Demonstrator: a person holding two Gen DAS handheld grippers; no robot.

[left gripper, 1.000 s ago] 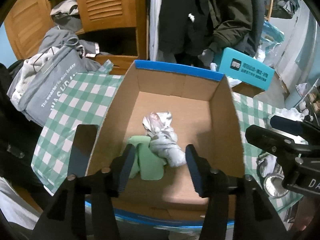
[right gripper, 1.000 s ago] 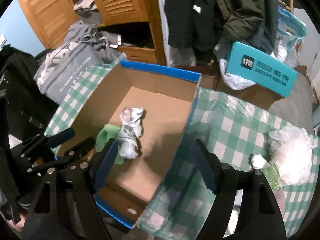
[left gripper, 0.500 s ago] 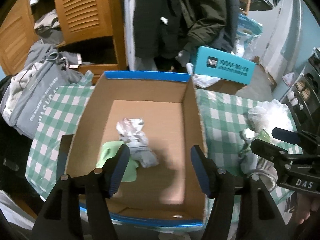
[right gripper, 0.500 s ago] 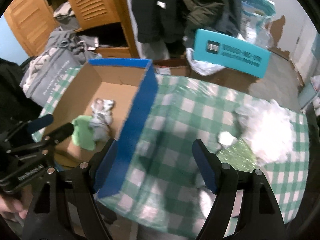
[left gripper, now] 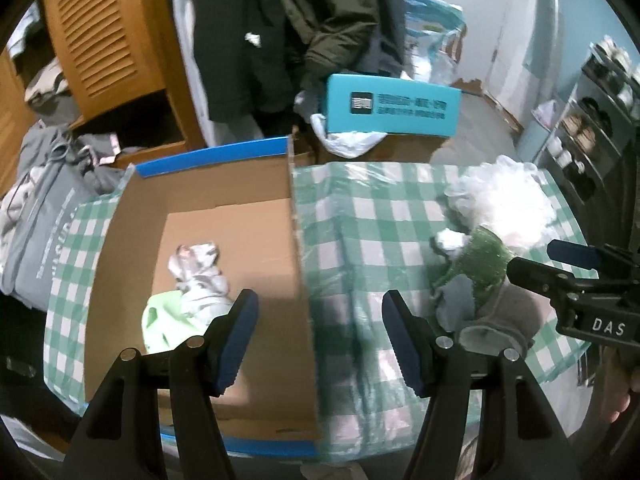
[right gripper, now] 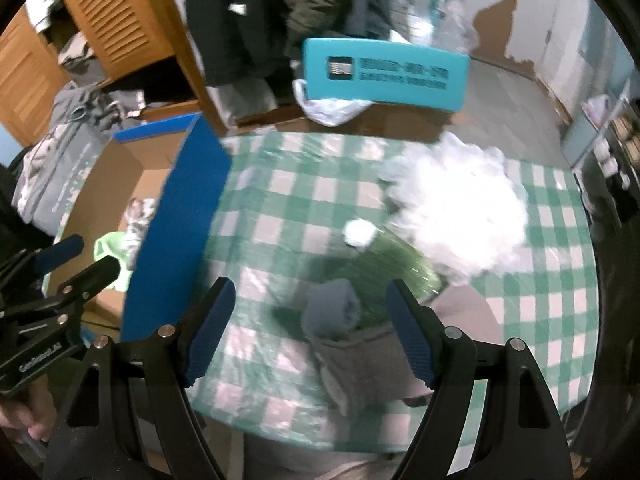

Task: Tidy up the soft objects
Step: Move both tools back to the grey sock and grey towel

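Note:
A cardboard box [left gripper: 300, 248] with blue edges stands on the left of the checked tablecloth [left gripper: 372, 224]. In it lie a pale green cloth [left gripper: 164, 324] and a grey-white bundle [left gripper: 200, 276]. On the right lie a grey sock-like cloth [right gripper: 336, 316], a green fuzzy item [right gripper: 384, 272] and a white fluffy mass [right gripper: 456, 216]. My left gripper [left gripper: 320, 336] is open and empty over the box's right wall. My right gripper [right gripper: 312, 328] is open and empty, with the grey cloth just beyond its fingers.
A teal box [right gripper: 384, 72] and a white plastic bag [right gripper: 328, 108] stand behind the table. Dark coats [left gripper: 288, 24] hang beside a wooden louvred cabinet [left gripper: 104, 48]. A grey bag [left gripper: 44, 232] with clothes lies left of the box. Shelves [left gripper: 592, 120] stand at the far right.
Both grippers have swung right, away from the box's inside toward the soft items on the tablecloth. Both stayed open and empty. The box's contents have not moved.

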